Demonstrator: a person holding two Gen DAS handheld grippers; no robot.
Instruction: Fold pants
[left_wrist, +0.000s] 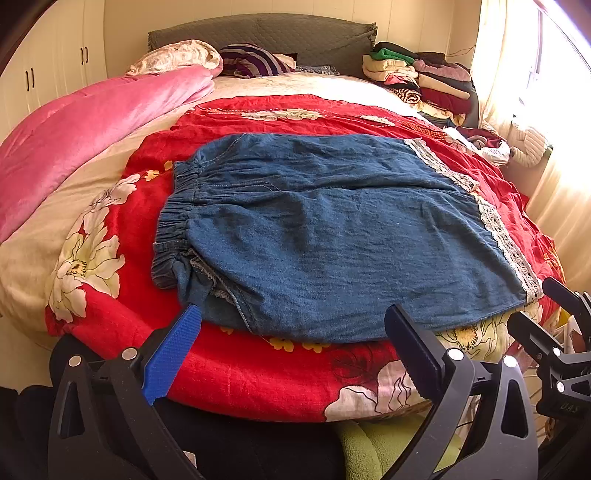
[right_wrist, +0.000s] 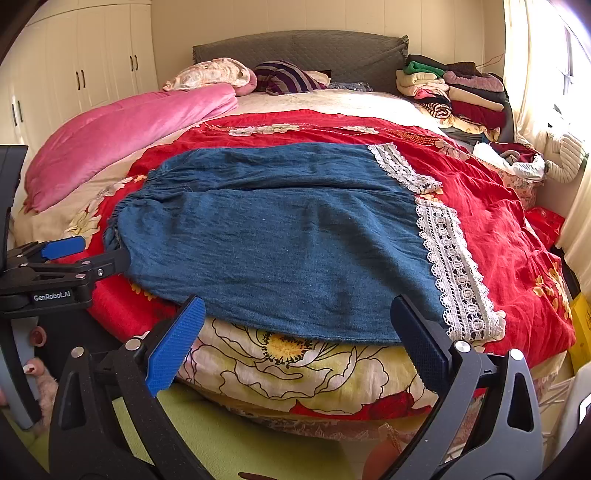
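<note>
Left wrist view shows the blue pants (left_wrist: 332, 229) spread flat on a red flowered blanket (left_wrist: 258, 373) on a bed, with the gathered waistband (left_wrist: 177, 221) clearly visible at the left and a strip of white lace (left_wrist: 506, 236) along the leg ends at the right. A seam and bunched fabric near the waistband show only from this side. The left hand-held gripper (left_wrist: 291, 347) sits just short of the near edge of the pants, released, its jaws spread wide with nothing between them. The tip of its blue finger pad (left_wrist: 173, 350) reaches the waistband corner, though contact cannot be confirmed. At the far right edge, part of the right hand-held gripper (left_wrist: 554, 332) appears from the side.

Right wrist view looks from further right, so the lace (right_wrist: 454, 266) fills more of the frame and the waistband is foreshortened. The right hand-held gripper (right_wrist: 295, 343) is also released, jaws wide apart, resting near the lower edge of the pants (right_wrist: 277, 240), toward the lace end. The left hand-held gripper (right_wrist: 81, 258) shows at the left, beside the waist end. Only this view shows a yellow flower (right_wrist: 288, 350) on the blanket beneath the near hem.

A pink quilt (left_wrist: 85, 136) lies at the back left of the bed, and folded clothes (left_wrist: 424, 81) are stacked at the back right.
</note>
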